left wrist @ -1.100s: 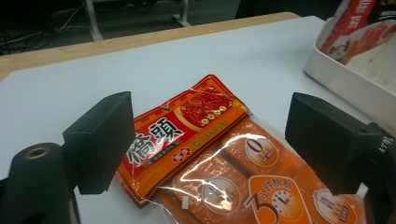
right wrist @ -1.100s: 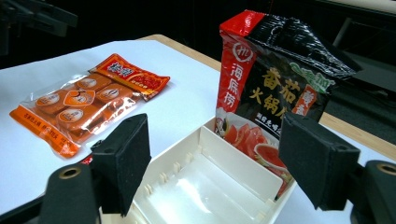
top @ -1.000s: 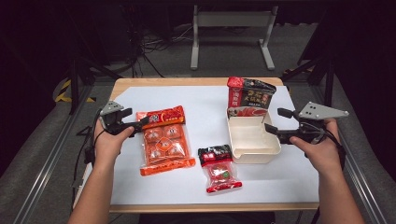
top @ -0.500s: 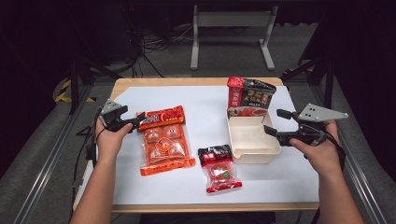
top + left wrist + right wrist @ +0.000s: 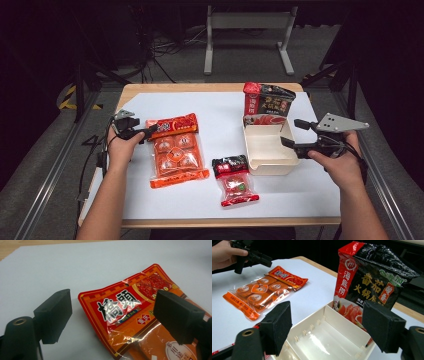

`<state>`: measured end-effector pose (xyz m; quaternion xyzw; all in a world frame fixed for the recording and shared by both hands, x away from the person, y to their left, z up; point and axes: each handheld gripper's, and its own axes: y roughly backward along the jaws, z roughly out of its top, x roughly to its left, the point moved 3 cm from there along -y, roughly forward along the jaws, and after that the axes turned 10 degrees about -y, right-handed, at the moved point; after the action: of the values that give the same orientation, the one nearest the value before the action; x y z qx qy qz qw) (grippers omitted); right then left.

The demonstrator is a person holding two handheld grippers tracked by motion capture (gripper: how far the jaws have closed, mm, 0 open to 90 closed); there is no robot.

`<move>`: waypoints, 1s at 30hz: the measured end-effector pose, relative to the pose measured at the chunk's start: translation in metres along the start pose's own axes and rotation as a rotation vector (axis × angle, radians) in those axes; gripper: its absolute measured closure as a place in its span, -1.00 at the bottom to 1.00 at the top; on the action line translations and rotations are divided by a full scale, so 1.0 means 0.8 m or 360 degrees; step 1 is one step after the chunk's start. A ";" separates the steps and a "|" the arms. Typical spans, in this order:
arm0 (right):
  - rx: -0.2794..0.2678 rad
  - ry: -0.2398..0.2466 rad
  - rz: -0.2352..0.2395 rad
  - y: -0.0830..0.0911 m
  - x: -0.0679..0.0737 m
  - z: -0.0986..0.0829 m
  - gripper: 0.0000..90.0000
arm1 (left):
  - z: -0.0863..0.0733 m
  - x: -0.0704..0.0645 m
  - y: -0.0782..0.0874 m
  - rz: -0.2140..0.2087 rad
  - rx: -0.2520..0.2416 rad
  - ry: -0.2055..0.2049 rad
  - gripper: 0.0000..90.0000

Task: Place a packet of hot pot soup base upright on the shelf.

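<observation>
Two tools at work: the left tool [image 5: 112, 315] gapes wide, empty, straddling the top corner of the flat orange plastic snack packet [image 5: 175, 149], whose long axis runs away down the counter [image 5: 220, 110]. Right tool [image 5: 327, 325], also wide and empty, hovers by the cream plastic tray [image 5: 267, 150].

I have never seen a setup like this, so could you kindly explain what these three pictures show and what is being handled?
A person sits at a table and holds a hand-operated two-jaw tool in each hand. The high view looks down from above: the left tool is at the top edge of a large orange packet, and the right tool is at the right side of an empty white box. The other two pictures come from cameras riding on each tool, looking along its black jaws. Both tools stand open and hold nothing. Also on the white table cover lie a small red packet and a dark pouch propped behind the box.
</observation>
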<state>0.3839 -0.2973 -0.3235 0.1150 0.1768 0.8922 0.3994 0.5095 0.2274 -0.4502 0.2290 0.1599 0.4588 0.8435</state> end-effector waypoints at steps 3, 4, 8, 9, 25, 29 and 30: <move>0.0014 -0.0002 0.0004 -0.002 0.001 -0.002 -0.45 | -0.003 0.004 -0.006 -0.0005 0.0003 0.0040 -0.64; 0.0019 0.0002 0.0006 -0.003 0.001 -0.002 -0.45 | -0.005 0.006 -0.008 -0.0007 0.0000 0.0058 -0.63; 0.0026 0.0003 0.0012 -0.004 0.002 -0.003 -0.46 | -0.013 0.015 -0.016 -0.0010 0.0047 0.0123 -0.62; 0.0027 -0.0002 0.0013 -0.005 0.002 -0.003 -0.46 | -0.014 0.016 -0.017 -0.0014 0.0051 0.0134 -0.62; 0.0098 0.0017 0.0027 -0.017 0.006 -0.009 -0.47 | -0.016 0.016 -0.034 -0.0075 0.0169 0.0160 -0.28; 0.0110 0.0011 0.0031 -0.020 0.006 -0.010 -0.47 | -0.016 0.014 -0.034 -0.0118 0.0161 0.0166 -0.15; 0.0110 0.0011 0.0031 -0.020 0.006 -0.010 -0.47 | -0.016 0.013 -0.035 -0.0146 0.0165 0.0157 -0.15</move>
<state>0.3887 -0.2859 -0.3369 0.1275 0.2079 0.8898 0.3858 0.5285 0.2259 -0.4762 0.2418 0.2350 0.4215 0.8418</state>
